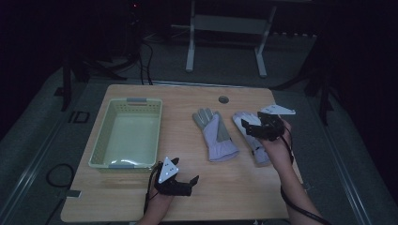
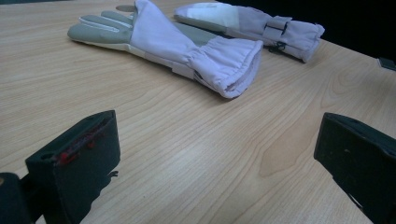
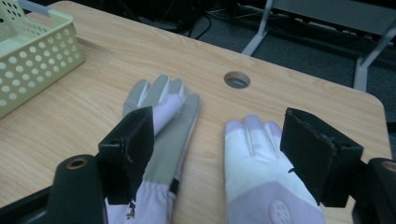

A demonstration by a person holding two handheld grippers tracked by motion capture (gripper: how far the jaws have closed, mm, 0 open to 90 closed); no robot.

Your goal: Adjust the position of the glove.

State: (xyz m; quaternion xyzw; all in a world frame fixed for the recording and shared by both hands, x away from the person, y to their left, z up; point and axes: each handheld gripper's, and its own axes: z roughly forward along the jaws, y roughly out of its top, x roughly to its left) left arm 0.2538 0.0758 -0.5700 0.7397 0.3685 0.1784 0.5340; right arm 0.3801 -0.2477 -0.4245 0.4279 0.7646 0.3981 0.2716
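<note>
I see two lilac-and-grey gloves: palm-up glove (image 1: 215, 135) mid-frame, second glove (image 1: 248, 129) right. Left gripper (image 1: 187, 180) spread wide, right gripper (image 1: 249, 125) spread over second glove.

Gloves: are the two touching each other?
Apart. The right gripper view shows a strip of bare wood between the grey-palmed glove and the white-backed glove; the high view agrees.

Wooden table (image 1: 197, 192) bears basket (image 1: 126, 133), two gloves (image 1: 215, 134).
</note>
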